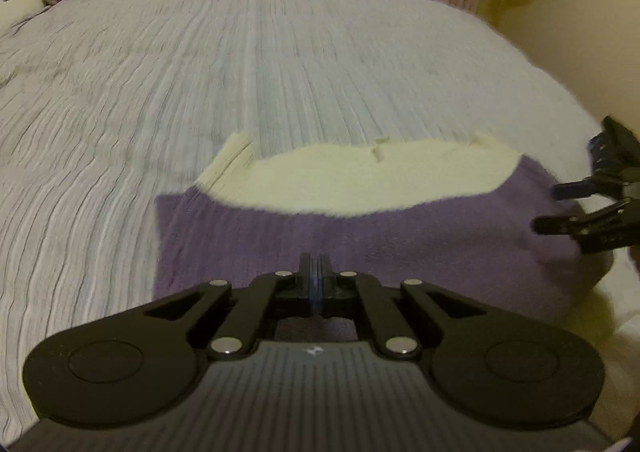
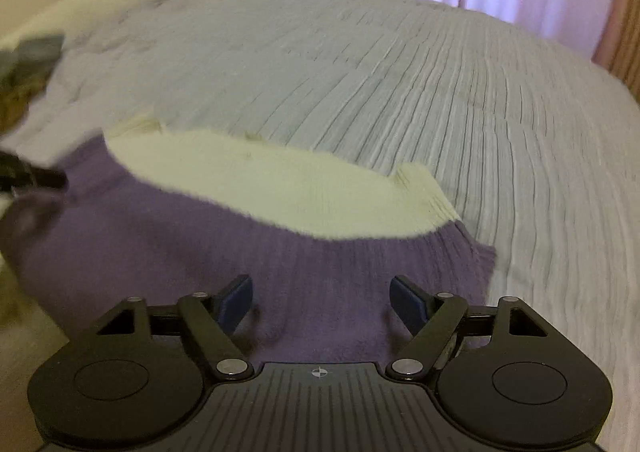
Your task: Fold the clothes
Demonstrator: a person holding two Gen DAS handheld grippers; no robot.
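At 6 o'clock on the bed (image 1: 280,51), left gripper (image 1: 316,272) fingers pressed together, right gripper (image 2: 322,302) fingers spread over the purple-and-cream sweater (image 2: 200,244): soft knit may bunch or slip, skewing any fold.

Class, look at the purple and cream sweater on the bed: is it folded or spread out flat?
Folded, at least partly. The sweater forms a compact block on the bedspread, a cream cuff lying across its body. How many folds: cannot tell.
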